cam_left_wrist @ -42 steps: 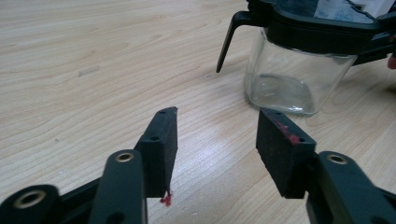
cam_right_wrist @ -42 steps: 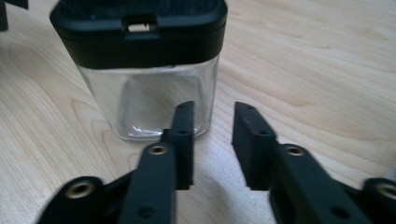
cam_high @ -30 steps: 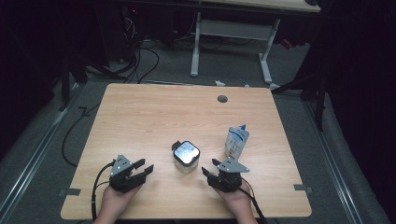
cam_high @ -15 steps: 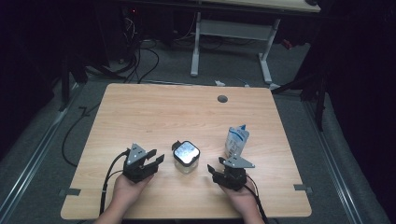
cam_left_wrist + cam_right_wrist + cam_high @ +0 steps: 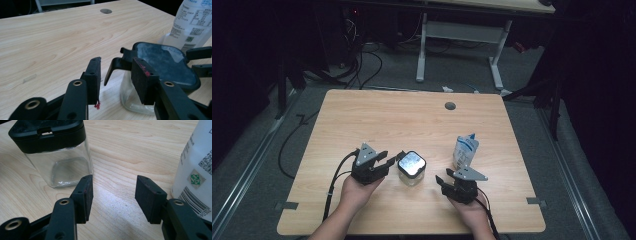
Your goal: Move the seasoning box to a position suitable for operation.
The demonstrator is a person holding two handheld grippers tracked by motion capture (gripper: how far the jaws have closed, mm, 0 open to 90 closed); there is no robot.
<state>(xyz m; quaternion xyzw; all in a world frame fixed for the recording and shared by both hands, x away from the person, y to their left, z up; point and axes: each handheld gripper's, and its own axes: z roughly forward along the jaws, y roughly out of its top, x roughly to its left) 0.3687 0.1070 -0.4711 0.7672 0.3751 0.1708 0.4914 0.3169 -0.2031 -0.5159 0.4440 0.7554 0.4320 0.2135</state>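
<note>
A square clear glass jar with a black clip lid stands near the table's front middle; its lid and glass body look empty. A white pouch with printed labels stands upright to its right. My left gripper is open just left of the jar, its right jaw against the lid's clip. In the left gripper view my gripper holds nothing. My right gripper is open on the table between jar and pouch, empty.
The wooden table has a round cable hole at the back middle. A second desk's legs and cables stand on the floor behind. Cables trail from both grippers off the front edge.
My left gripper has slid right across the table from the front left up to the jar's side. The right gripper has barely shifted.
</note>
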